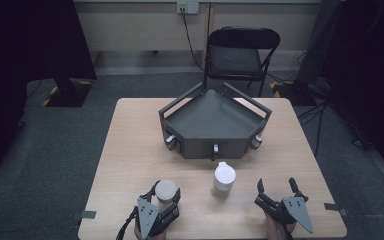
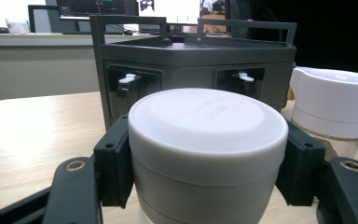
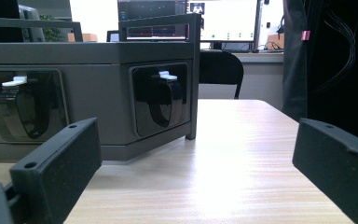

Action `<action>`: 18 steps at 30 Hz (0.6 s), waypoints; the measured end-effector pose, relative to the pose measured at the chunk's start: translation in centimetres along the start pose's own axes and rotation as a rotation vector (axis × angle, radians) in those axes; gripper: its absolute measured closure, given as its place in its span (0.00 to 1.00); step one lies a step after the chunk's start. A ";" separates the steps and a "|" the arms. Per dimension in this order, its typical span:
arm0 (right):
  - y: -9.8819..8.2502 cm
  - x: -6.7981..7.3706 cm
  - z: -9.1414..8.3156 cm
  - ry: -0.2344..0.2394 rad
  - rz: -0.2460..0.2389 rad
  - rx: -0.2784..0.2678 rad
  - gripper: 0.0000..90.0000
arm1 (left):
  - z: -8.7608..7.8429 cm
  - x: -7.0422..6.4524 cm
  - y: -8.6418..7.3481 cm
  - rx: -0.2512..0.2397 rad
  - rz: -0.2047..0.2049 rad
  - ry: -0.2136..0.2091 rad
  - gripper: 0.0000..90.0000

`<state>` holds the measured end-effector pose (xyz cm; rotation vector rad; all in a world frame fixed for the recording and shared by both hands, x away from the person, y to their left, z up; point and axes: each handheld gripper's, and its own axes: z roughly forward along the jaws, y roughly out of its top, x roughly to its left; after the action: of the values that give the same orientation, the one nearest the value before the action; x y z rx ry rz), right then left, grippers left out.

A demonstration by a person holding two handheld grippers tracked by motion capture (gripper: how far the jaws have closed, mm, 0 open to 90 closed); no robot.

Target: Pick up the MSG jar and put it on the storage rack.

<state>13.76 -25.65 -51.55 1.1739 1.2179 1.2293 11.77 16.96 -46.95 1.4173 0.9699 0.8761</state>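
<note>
Near table edge: left gripper, held low and level, jaws clamped on the sides of an upright grey-lidded jar. Right gripper, level, jaws spread wide, holding nothing. Between and beyond them: white-lidded jar. Farther: dark tray stand.

- Jar, lower left of the high view, is showing a pale grey lid.
- Jug, centre, is showing white.
- Tray is showing dark grey.
- Table is showing light wood grain.
- Chair, top centre, is showing black.
- Floor is showing dark grey.
</note>
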 end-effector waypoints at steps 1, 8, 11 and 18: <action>0.0 0.0 0.0 0.000 0.000 0.000 0.00 | 0.1 0.0 0.1 0.002 -0.002 -0.002 0.38; 0.0 0.0 0.0 0.000 0.000 0.000 0.00 | 0.3 0.4 0.6 0.000 0.007 -0.027 0.38; 0.0 0.0 0.0 0.000 0.000 0.000 0.00 | 0.4 0.6 0.8 -0.002 0.004 -0.042 0.38; 0.0 0.0 0.0 0.000 0.000 0.000 0.00 | 0.5 1.2 1.5 0.000 0.022 -0.095 0.38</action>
<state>13.75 -25.65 -51.56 1.1736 1.2177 1.2299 12.80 17.84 -45.53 1.4583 0.8844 0.8174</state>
